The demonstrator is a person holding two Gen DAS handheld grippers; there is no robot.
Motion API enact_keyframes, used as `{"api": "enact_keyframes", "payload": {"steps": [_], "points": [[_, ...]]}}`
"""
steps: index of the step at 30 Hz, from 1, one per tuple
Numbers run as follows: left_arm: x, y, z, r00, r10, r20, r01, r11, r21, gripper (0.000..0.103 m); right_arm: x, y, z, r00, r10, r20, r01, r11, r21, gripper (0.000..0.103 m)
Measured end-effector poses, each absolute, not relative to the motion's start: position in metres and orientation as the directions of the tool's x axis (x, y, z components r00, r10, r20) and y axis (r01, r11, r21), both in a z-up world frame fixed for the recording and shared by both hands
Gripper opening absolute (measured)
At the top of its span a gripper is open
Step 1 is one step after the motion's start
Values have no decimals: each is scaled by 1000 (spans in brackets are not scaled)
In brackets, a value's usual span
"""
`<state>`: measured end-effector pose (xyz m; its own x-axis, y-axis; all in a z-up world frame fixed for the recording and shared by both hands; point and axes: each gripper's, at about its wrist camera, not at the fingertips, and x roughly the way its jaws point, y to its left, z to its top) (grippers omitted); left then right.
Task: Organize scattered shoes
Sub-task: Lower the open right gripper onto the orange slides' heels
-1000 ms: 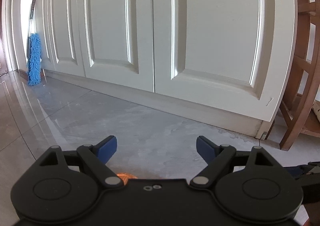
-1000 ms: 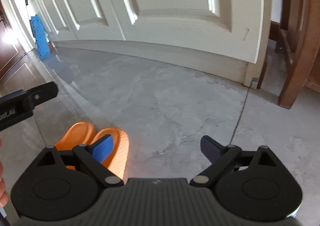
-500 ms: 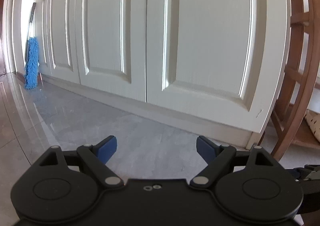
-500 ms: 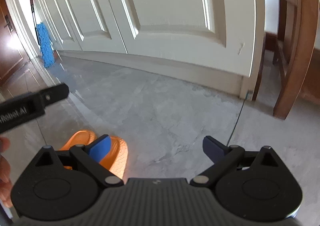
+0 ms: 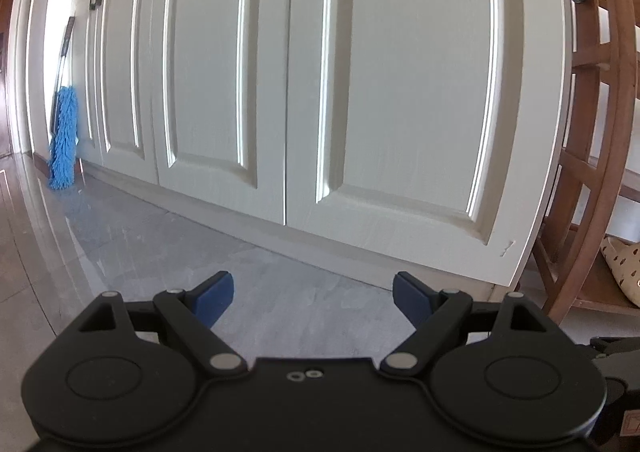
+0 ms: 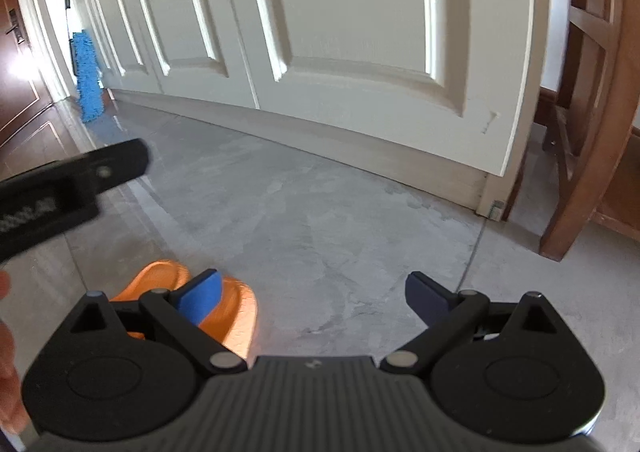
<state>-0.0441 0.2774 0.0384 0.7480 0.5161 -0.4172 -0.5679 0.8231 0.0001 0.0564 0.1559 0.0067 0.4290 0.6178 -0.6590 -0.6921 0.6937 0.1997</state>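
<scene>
A pair of orange slippers (image 6: 236,308) lies side by side on the grey floor, low left in the right wrist view, partly hidden behind my right gripper's left finger. My right gripper (image 6: 314,294) is open and empty above the floor, just right of the slippers. My left gripper (image 5: 312,294) is open and empty, facing the white cabinet doors (image 5: 360,92); no shoe shows in its view. The left gripper's body (image 6: 60,188) shows at the left edge of the right wrist view, above the slippers.
White panelled cabinet doors (image 6: 340,12) run along the far side of the grey tiled floor (image 6: 320,212). A brown wooden rack (image 5: 592,172) stands at the right, with a beige shoe (image 5: 624,268) on its low shelf. A blue duster (image 5: 62,136) leans at far left.
Both grippers have risen and tilted upward. The slippers dropped out of the left wrist view and sit lower in the right wrist view. Both grippers stayed open.
</scene>
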Motion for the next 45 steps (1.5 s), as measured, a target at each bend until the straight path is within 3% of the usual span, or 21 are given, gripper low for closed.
{"api": "enact_keyframes", "payload": {"steps": [37, 45], "points": [[-50, 284, 38, 753, 502, -425, -563, 826, -21, 87, 66, 154, 6, 491, 585, -645, -687, 716, 127, 99], [-55, 284, 49, 785, 498, -370, -554, 830, -58, 87, 58, 143, 9, 492, 663, -563, -722, 673, 162, 99]]}}
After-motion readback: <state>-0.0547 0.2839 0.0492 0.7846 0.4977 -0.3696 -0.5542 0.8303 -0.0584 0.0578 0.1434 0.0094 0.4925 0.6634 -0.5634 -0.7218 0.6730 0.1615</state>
